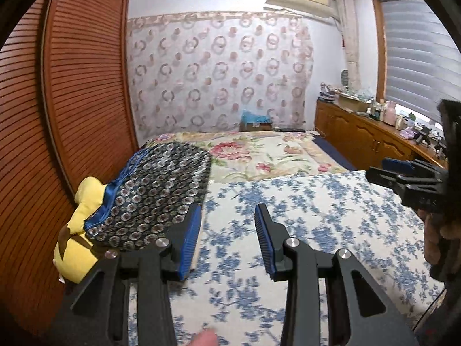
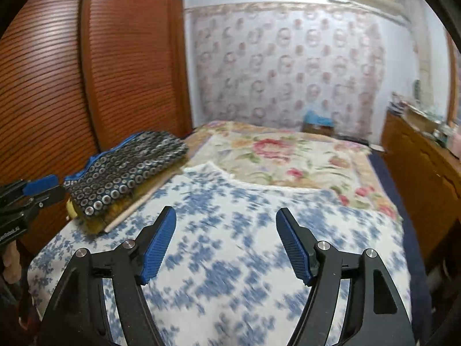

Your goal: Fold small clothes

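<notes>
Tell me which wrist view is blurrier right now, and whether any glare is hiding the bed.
Right wrist view: heavier motion smear across the blue-flowered white cloth and the patterned wall. Left wrist view: sharper, the dark ring-patterned folded garment only slightly soft. No glare on the bed in either; both bend strongly at the fisheye edges.

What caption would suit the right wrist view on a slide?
Open right gripper above a blue-flowered cloth on the bed, dark patterned folded clothes at left.
</notes>
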`<state>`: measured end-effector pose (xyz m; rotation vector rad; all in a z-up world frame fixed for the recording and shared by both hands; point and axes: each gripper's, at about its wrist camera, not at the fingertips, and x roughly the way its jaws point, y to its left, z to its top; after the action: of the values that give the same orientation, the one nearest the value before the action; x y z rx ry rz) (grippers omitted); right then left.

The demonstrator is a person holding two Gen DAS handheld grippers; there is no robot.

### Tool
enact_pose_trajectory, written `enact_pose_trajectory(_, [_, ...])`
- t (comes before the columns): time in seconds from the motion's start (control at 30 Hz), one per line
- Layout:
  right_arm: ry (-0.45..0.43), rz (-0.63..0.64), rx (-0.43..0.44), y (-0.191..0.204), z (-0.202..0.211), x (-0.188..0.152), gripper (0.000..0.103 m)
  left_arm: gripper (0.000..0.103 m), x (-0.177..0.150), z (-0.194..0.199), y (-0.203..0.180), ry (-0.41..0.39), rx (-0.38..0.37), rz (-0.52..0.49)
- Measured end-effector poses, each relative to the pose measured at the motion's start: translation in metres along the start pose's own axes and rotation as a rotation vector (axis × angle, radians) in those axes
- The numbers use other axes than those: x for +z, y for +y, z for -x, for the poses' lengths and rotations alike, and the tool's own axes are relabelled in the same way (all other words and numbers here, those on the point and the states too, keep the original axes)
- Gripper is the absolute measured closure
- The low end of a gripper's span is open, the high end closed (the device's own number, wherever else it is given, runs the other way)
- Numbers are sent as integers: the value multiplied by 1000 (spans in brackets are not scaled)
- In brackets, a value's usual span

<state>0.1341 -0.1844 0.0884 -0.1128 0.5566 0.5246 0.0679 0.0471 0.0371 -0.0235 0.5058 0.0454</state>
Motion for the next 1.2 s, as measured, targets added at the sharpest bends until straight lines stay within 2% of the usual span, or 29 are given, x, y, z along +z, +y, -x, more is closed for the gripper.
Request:
enact_pose_trajectory(0.17, [-51,-56,-54,-12,43,-15,29,66,7,13,-18,-18,-62,5])
enact_pose_trajectory(0.33, [-103,-89,-107,-19,82,-21,29,66,14,29,-32,-58,-55,-5])
enact_pose_trajectory(0.57, [-164,-105,-143,-23,115,-23,29,65,26,49,-44,-105,-83,-16])
enact_pose_trajectory(0.77, [-195,-115,-164,-25,125,-25,29,65,26,57,-55,-123,-86,-34])
enact_pose_trajectory(1.2, [-196,-119,-167,-26,127,-29,29,64,22,57,-60,-124,-53,-26])
